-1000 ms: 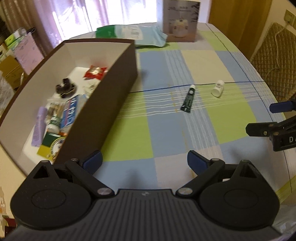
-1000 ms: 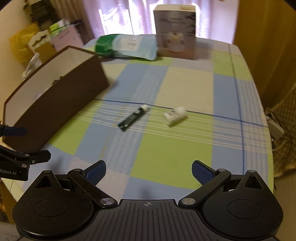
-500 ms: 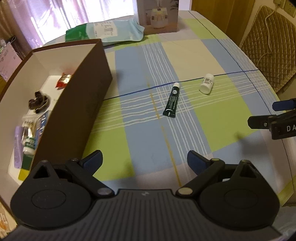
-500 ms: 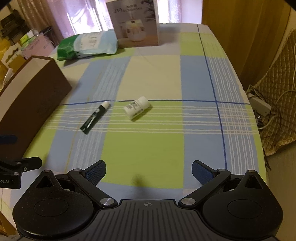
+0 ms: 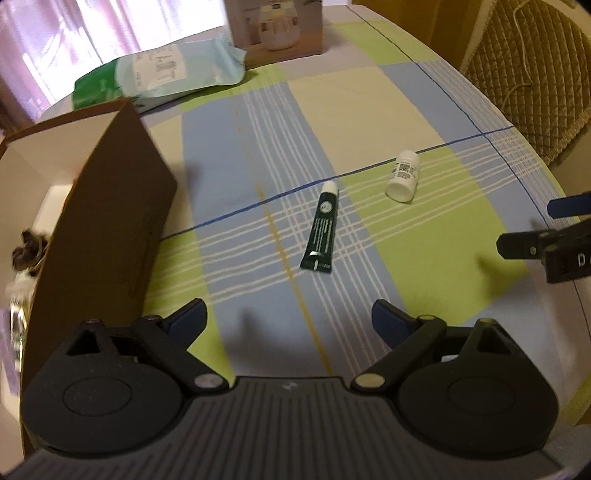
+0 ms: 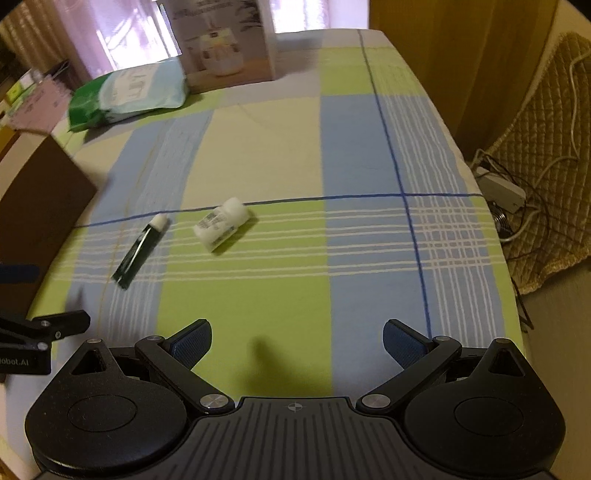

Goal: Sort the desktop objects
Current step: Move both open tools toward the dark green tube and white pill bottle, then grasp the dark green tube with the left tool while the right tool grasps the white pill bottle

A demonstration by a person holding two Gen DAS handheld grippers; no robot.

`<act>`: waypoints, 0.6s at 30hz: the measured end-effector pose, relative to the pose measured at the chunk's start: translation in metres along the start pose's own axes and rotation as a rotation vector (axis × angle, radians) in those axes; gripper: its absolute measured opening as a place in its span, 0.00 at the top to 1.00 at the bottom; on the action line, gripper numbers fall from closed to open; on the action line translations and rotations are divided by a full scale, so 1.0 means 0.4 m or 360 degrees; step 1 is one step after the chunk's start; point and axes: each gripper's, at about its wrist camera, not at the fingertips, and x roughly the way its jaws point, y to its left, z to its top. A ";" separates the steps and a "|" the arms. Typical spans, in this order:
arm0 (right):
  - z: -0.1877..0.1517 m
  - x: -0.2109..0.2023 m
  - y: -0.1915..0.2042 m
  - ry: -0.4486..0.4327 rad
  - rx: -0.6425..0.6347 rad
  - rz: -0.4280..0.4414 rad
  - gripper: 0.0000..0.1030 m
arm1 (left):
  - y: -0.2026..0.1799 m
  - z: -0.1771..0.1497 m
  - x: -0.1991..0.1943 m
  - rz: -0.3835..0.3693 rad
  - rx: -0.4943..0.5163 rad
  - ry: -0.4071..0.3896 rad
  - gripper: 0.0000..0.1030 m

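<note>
**Blue-padded grippers hovering wide apart over the checked cloth**

Blue rubber pads are showing on both tools, and both are standing fully spread with nothing between them. The left gripper (image 5: 288, 321) is hanging above the surface (image 5: 369, 96), which is wearing a green, blue and cream checked cloth; its fingers (image 5: 190, 319) are touching nothing. The right gripper (image 6: 297, 339) is likewise spread and empty, hovering over a green square near the front edge, and its tip is also peeking into the left wrist view at the right border.

A dark green tube (image 5: 320, 230) with a white cap is lying flat on the cloth ahead of the left gripper, cap pointing away. Just beside it, to the right and slightly farther off, a small white bottle (image 5: 403, 175) is lying on its side, apart from the tube. A brown box (image 5: 110, 206) with a pale interior is sitting at the left, holding several small items that are too blurred to name. At the far end a green and white pouch (image 5: 162, 79) is lying next to an upright carton (image 5: 275, 27).

Compared with half a second ago, both cameras are now sitting closer to the tube and bottle, which are appearing larger, while the box is sliding farther toward the left margin in each view. The tube and bottle themselves are keeping the same places on the cloth.
</note>
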 end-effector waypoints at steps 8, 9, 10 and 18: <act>0.036 0.034 -0.028 0.0009 0.0083 -0.0037 0.00 | 0.000 0.055 0.058 -0.0072 0.0102 0.0005 0.20; 0.040 0.038 -0.031 0.0009 0.0095 -0.0040 0.00 | 0.000 0.064 0.067 -0.0082 0.0113 0.0007 0.22; 0.043 0.041 -0.035 0.0008 0.0106 -0.0044 0.00 | -0.001 0.072 0.075 -0.0087 0.0123 0.0008 0.23; 0.060 0.049 -0.056 -0.0014 0.0183 -0.0055 0.00 | -0.012 0.132 0.134 -0.0136 0.0182 -0.0026 0.36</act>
